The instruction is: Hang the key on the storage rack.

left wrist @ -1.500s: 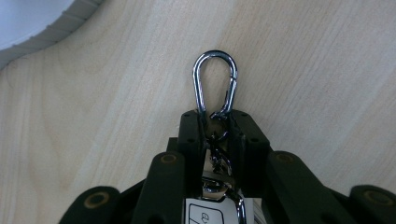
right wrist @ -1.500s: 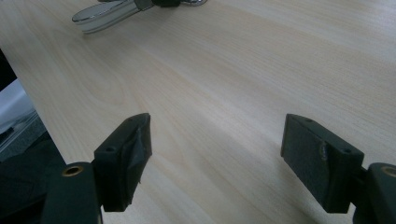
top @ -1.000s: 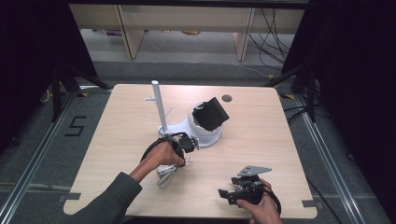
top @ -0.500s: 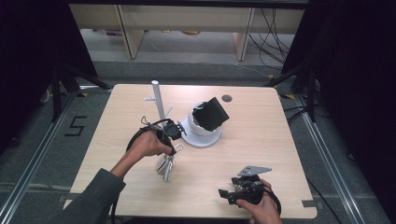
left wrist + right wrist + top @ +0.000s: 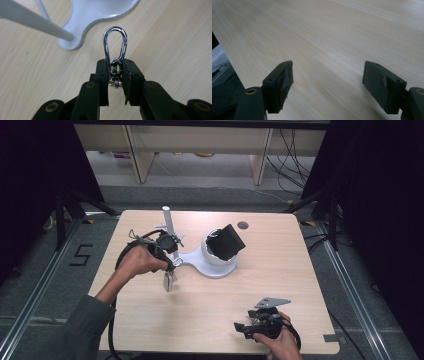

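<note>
One carabiner (image 5: 115, 43) pinched by the left gripper (image 5: 116, 68).
Held beside the white stand (image 5: 202, 262), seemingly for hanging; right gripper (image 5: 328, 82) rests released, low right.

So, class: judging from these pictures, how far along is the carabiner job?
Done: the left tongs have gripped the silver carabiner at its chain end, off the table. In hand: it hangs beside the white stand with its upright post. Left: probably hanging it on the stand. The right tongs rest open, empty.
</note>
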Demonstrator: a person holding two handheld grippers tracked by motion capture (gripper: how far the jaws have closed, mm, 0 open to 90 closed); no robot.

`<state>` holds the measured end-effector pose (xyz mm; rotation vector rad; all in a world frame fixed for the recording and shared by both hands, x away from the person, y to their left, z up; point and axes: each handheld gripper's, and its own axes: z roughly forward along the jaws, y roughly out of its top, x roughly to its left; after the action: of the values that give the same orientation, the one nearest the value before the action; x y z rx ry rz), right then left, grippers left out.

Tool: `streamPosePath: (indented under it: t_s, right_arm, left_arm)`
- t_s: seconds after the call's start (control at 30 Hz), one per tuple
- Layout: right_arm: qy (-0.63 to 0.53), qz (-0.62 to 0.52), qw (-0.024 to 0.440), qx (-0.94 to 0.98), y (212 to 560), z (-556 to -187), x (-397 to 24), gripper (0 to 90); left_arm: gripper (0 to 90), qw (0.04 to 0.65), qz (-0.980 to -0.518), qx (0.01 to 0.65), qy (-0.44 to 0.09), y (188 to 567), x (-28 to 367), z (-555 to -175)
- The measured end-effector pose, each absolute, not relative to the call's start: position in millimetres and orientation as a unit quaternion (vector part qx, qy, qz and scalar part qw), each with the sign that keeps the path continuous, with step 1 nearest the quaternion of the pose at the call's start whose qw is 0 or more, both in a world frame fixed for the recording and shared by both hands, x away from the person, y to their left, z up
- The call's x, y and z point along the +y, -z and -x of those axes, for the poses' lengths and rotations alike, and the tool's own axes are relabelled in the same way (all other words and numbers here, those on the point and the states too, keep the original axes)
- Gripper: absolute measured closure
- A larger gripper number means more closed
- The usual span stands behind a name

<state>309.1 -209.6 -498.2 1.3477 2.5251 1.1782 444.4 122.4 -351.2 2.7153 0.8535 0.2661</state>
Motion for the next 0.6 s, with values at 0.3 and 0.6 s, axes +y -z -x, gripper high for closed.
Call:
streamPosePath:
  t_s: [0.3,0.6]
  right_arm:
    - [-0.383,-0.429,0.026,0.818,499,-311,-211,25.5]
    - [-0.38,-0.428,0.028,0.82,499,-311,-211,25.5]
  left_arm:
    - [75.4,0.146,-0.928,0.321,-0.117,318,150,-446]
    - [75.4,0.14,-0.919,0.345,-0.132,294,171,-456]
